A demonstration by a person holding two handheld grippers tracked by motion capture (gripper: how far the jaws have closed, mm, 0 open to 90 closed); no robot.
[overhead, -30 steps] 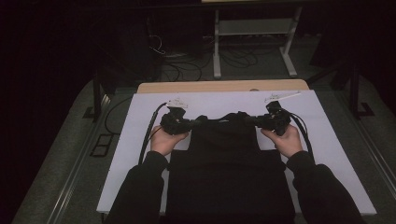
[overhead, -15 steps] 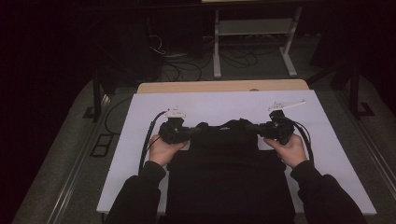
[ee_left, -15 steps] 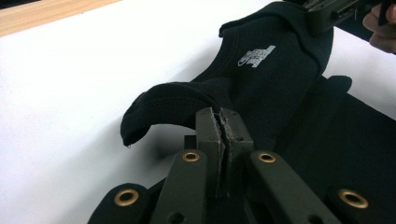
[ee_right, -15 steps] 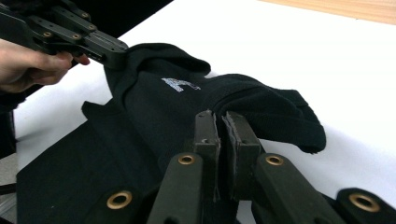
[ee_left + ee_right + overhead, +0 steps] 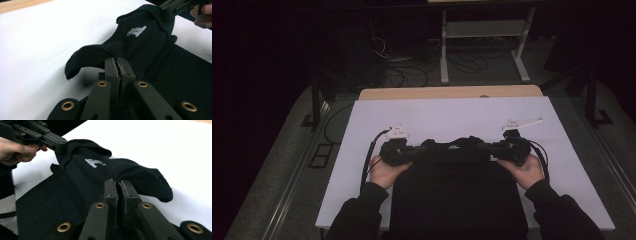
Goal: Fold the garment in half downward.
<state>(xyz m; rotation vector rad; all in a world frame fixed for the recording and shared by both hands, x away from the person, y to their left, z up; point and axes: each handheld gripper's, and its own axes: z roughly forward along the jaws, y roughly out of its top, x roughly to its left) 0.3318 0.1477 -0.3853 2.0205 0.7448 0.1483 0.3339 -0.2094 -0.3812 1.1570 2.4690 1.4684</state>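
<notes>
A black fleece garment (image 5: pixel 459 195) lies on the white table top (image 5: pixel 452 117), its body spread toward the near edge. Its far edge (image 5: pixel 454 148) is lifted and bunched between the two grippers. My left gripper (image 5: pixel 412 151) is shut on the garment's left end (image 5: pixel 100 53). My right gripper (image 5: pixel 493 149) is shut on its right end (image 5: pixel 140 176). A small white logo (image 5: pixel 136 30) shows on the raised fold, also as the logo (image 5: pixel 94 163) in the right gripper view. The fold hangs over each pair of jaws and hides their tips.
A wooden strip (image 5: pixel 452 92) runs along the table's far edge. Beyond it stand a metal frame (image 5: pixel 484 30) and loose cables (image 5: pixel 397 60) on the dark floor. White table surface lies open beyond and beside the garment.
Both grippers have drawn back toward the person, pulling the garment's far edge with them and folding it over the body. Both have stayed shut on the cloth.
</notes>
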